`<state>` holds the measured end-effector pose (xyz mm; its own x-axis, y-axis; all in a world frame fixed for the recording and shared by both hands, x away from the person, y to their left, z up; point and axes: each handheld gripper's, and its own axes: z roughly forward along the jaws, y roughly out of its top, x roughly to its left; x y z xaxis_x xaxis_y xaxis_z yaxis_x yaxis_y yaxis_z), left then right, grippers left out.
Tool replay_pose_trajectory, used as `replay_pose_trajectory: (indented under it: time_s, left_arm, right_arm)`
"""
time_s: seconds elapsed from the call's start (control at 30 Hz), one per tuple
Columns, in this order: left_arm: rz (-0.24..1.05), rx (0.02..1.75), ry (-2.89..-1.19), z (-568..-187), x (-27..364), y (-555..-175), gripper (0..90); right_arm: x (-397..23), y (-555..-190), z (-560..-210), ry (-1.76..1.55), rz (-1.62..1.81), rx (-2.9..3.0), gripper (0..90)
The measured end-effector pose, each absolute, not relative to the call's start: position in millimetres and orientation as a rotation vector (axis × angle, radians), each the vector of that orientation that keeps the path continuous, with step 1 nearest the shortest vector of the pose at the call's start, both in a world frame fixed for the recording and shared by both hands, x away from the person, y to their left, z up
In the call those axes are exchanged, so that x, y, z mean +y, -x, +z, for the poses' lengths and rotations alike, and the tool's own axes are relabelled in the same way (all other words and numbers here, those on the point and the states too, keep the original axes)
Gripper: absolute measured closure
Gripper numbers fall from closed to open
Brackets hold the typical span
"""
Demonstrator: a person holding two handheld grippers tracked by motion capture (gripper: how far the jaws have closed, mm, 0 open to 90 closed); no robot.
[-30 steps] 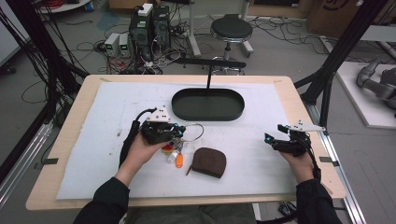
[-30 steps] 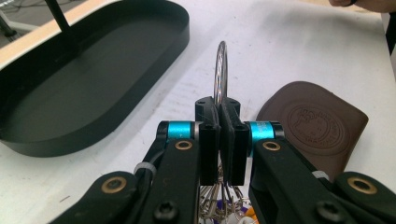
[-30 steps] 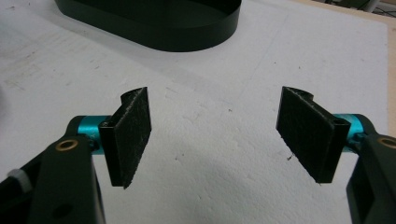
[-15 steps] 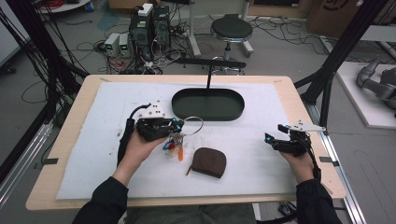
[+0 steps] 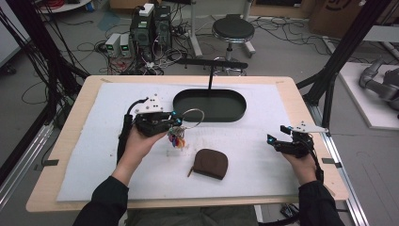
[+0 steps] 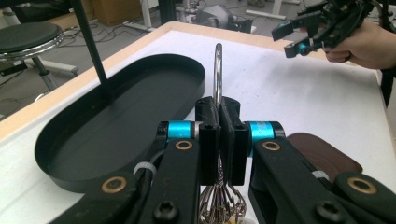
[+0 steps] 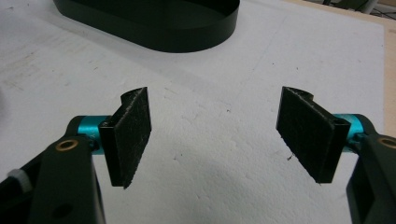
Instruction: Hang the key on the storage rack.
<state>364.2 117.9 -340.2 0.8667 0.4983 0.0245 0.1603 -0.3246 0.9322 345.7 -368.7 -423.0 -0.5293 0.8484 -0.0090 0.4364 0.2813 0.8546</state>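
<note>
left tongs [image 5: 178, 123] | raised off mat since earlier | key ring [image 5: 192, 117] lifted, keys [image 5: 176, 139] dangling

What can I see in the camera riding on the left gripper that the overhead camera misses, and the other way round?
The left gripper view looks along the left gripper, its pads pinching the key ring edge-on. The high view takes in the round stool, the computers on the floor, and the coloured keys dangling from the ring. Both share the black oval tray, the brown pouch and the open right gripper.
</note>
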Motion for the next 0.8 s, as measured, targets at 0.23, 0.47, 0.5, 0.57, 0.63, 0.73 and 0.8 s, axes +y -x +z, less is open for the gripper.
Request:
replay_pose_trajectory:
  time_s: [0.23, 0.47, 0.5, 0.57, 0.63, 0.73, 0.8]
  left_arm:
    - [0.393, 0.507, -1.883, -330.8, 117.2, -372.7, 86.4]
    - [0.404, 0.526, -1.880, -319.2, 118.8, -381.4, 86.4]
    - [0.414, 0.523, -1.884, -317.4, 119.5, -383.2, 86.4]
    - [0.416, 0.527, -1.878, -315.5, 119.9, -385.5, 86.4]
    - [0.422, 0.534, -1.869, -313.3, 121.1, -388.3, 86.4]
    - [0.431, 0.545, -1.861, -309.6, 123.0, -393.6, 86.4]
    - [0.440, 0.552, -1.851, -306.5, 124.3, -397.2, 86.4]
  right_arm:
    - [-368.6, -345.8, -423.1, -1.153, 1.168, 2.086, 27.1]
    - [-368.5, -346.1, -423.3, -1.152, 1.169, 2.090, 27.1]
    - [-368.4, -346.1, -423.2, -1.153, 1.170, 2.090, 27.1]
    - [-368.5, -346.1, -423.3, -1.151, 1.170, 2.090, 27.1]
    - [-368.2, -346.1, -423.3, -1.152, 1.169, 2.090, 27.1]
    - [-368.1, -346.1, -423.3, -1.151, 1.169, 2.090, 27.1]
    - [-368.2, -346.3, -423.4, -1.152, 1.169, 2.091, 27.1]
